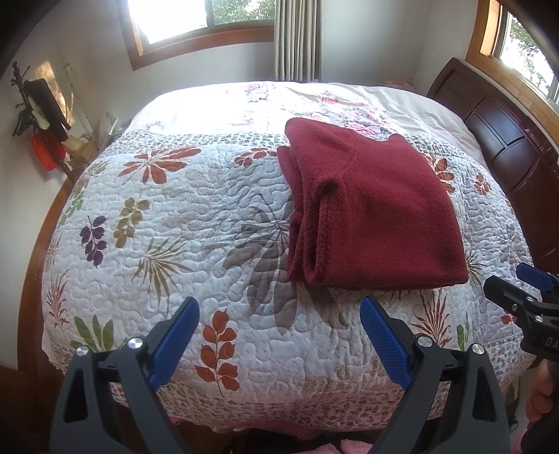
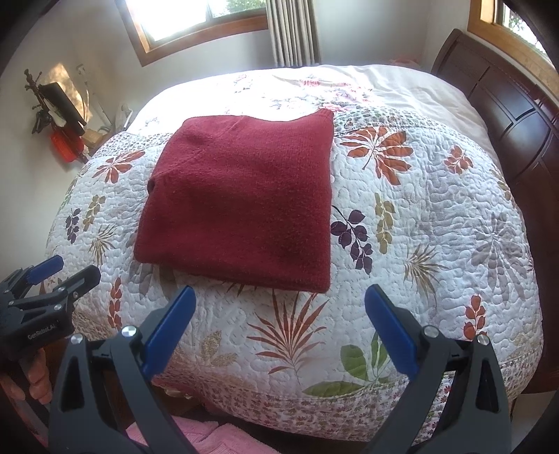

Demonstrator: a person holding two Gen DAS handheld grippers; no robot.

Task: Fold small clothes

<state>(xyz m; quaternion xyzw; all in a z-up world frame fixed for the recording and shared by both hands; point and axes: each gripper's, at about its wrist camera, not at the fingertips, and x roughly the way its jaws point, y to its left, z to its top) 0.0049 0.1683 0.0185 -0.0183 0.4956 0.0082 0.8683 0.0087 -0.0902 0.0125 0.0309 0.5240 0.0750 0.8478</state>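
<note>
We stand at the foot of the bed (image 2: pixel 436 216), and its leaf-print quilt fills most of both views; everything else we place against it. Behind the bed are two windows (image 1: pixel 195 24) and a grey curtain (image 1: pixel 297 38), the dark headboard (image 1: pixel 506 146) runs along its right side, and a cluttered stand (image 1: pixel 42 115) sits off its left side. On the quilt, toward the near edge, lies the sweater (image 2: pixel 244 202), a dark red knit already folded into a thick, fairly square stack; from the left we see its doubled layers and a rolled fold along one side. It looks finished to us, or close to it, with perhaps only a squaring of the edges left; no other clothes show on the bed, so we cannot say whether more wait. Our left tongs (image 1: pixel 279 335) hang over the near edge of the bed, spread wide and empty. Our right tongs (image 2: pixel 279 321) do the same beside them, also wide apart and holding nothing, short of the sweater.
</note>
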